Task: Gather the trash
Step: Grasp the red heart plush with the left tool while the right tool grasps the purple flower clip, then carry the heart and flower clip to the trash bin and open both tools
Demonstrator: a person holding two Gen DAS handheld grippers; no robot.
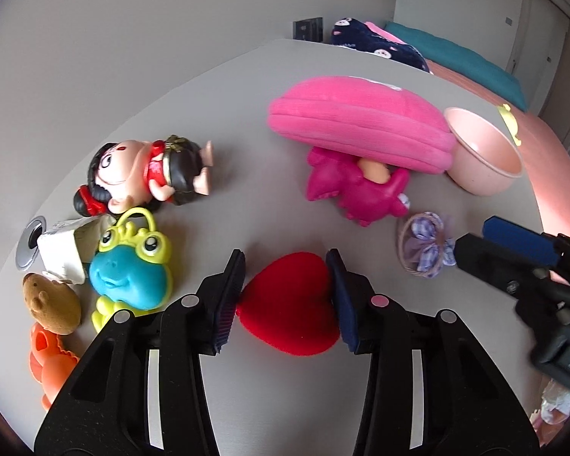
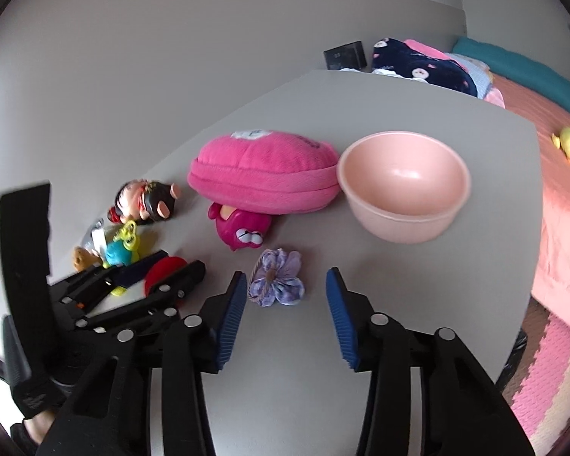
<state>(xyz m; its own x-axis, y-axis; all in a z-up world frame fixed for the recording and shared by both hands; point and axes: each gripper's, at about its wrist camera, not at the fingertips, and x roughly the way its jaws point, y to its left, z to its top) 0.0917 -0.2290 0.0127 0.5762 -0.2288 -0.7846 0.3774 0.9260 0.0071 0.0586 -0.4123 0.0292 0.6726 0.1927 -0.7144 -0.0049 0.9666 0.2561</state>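
Left tongs [image 1: 287, 266] pinch red heart [image 1: 288, 304] lying on bench [image 1: 209, 114] | right tongs [image 2: 287, 285] spread, purple fabric flower [image 2: 277, 281] just ahead between tips | pink bowl [image 2: 402, 190] beside pink plush [image 2: 262, 174]

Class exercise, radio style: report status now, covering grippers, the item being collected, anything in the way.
Left gripper closed on red heart. Right gripper open, empty, purple fabric flower just ahead. Pink bowl empty. No obstruction.
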